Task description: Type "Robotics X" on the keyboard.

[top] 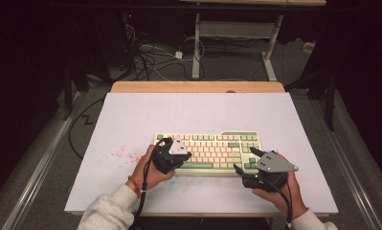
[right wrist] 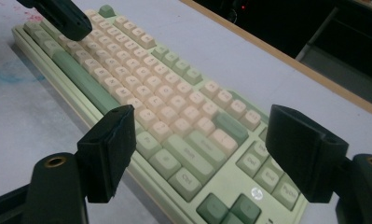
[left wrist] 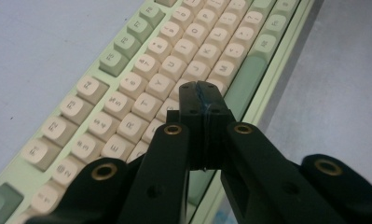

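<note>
- Behind the table we see a dark room with cables on the floor; the white table surface (top: 131,120) carries a keyboard (top: 217,143) near its front edge, about midway between the side edges.
- We hold the left gripper (left wrist: 203,95) with its jaws pressed together and nothing between them, tip poised over the letter keys (left wrist: 174,70) beside the green space bar (left wrist: 246,77).
- We hold the right gripper (right wrist: 197,140) with its jaws spread, empty, framing the right end of the keyboard near the arrow keys (right wrist: 225,207).
- To press well, we judge: lower the closed left tip squarely onto one key cap, avoiding its neighbours.
- We suggest keeping the right gripper clear of the keys, or resting it against the keyboard's front edge to stop sliding.
</note>
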Motion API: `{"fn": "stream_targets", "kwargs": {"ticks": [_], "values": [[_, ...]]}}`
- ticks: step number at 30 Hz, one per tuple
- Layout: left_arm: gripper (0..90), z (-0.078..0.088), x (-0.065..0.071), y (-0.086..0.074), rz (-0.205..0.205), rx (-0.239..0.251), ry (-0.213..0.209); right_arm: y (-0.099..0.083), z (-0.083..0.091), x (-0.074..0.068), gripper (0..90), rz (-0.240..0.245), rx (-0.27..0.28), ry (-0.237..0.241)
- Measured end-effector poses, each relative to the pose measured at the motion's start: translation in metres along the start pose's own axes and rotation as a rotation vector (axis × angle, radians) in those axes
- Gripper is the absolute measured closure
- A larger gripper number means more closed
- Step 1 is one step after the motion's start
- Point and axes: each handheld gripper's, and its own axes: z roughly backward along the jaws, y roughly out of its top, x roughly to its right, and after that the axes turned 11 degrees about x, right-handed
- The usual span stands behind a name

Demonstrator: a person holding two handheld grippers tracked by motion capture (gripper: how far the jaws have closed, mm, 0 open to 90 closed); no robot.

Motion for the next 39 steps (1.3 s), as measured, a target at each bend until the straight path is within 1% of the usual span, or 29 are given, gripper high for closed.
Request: {"fn": "stream_targets", "kwargs": {"ticks": [4,7,8,10,12,14,16,17,18,22,24,25,28,30,32,34,35,36,37,38,39], "values": [[87.4,-0.012,0.002,0.004,-0.014,-0.027,-0.012,-0.006,0.006,0.002,24.5,-0.01,-0.012,-0.004],[87.3,-0.02,0.002,0.004,-0.014,-0.045,-0.009,-0.01,0.008,0.003,24.6,-0.01,-0.022,-0.005],[87.3,-0.021,0.002,0.004,-0.016,-0.053,-0.004,-0.011,0.008,0.004,24.6,-0.003,-0.025,-0.004],[87.3,-0.024,0.001,0.004,-0.006,-0.052,-0.005,-0.012,0.008,0.004,24.6,-0.008,-0.028,-0.004],[87.3,-0.027,0.0,0.004,-0.012,-0.064,-0.006,-0.012,0.008,0.004,24.6,-0.004,-0.027,-0.002],[87.3,-0.032,0.001,0.001,-0.021,-0.097,-0.017,-0.012,0.007,0.004,24.6,-0.003,-0.031,-0.002],[87.3,-0.034,0.002,0.0,-0.023,-0.094,-0.013,-0.013,0.005,0.003,24.6,0.004,-0.038,0.001],[87.2,-0.033,0.003,0.001,-0.031,-0.098,-0.004,-0.013,0.005,0.003,24.6,0.007,-0.04,0.003],[87.1,-0.031,0.003,0.001,-0.038,-0.09,0.012,-0.013,0.004,0.002,24.6,0.006,-0.04,0.006],[86.1,-0.017,0.0,0.003,-0.031,-0.037,0.024,-0.012,0.004,0.002,24.7,0.006,-0.035,0.005],[85.9,-0.011,-0.002,0.003,-0.028,-0.018,0.035,-0.012,0.005,0.003,24.7,0.005,-0.034,0.004],[84.2,-0.008,-0.003,0.003,-0.033,-0.009,0.04,-0.012,0.004,0.004,24.8,0.009,-0.032,0.003],[83.9,0.0,-0.005,0.002,-0.033,0.024,0.045,-0.012,0.004,0.004,24.8,0.005,-0.033,-0.002],[81.2,0.005,-0.006,0.001,-0.032,0.038,0.058,-0.012,0.005,0.005,24.8,0.001,-0.034,-0.005],[76.4,0.01,-0.007,-0.001,-0.031,0.041,0.086,-0.012,0.005,0.005,24.9,0.001,-0.035,-0.005],[72.8,0.015,-0.006,-0.004,-0.04,0.059,0.095,-0.012,0.005,0.005,25.1,0.004,-0.037,-0.007],[66.7,0.017,-0.006,-0.005,-0.048,0.056,0.115,-0.012,0.005,0.006,25.4,0.004,-0.033,-0.007],[66.7,0.019,-0.005,-0.006,-0.055,0.06,0.124,-0.012,0.005,0.006,25.4,0.004,-0.033,-0.007],[64.1,0.022,-0.006,-0.008,-0.058,0.073,0.122,-0.012,0.005,0.007,25.4,0.005,-0.032,-0.01],[61.0,0.024,-0.006,-0.01,-0.061,0.083,0.133,-0.012,0.005,0.007,25.4,0.004,-0.031,-0.01],[57.7,0.026,-0.005,-0.012,-0.063,0.087,0.155,-0.012,0.005,0.007,25.5,0.003,-0.031,-0.011]]}}
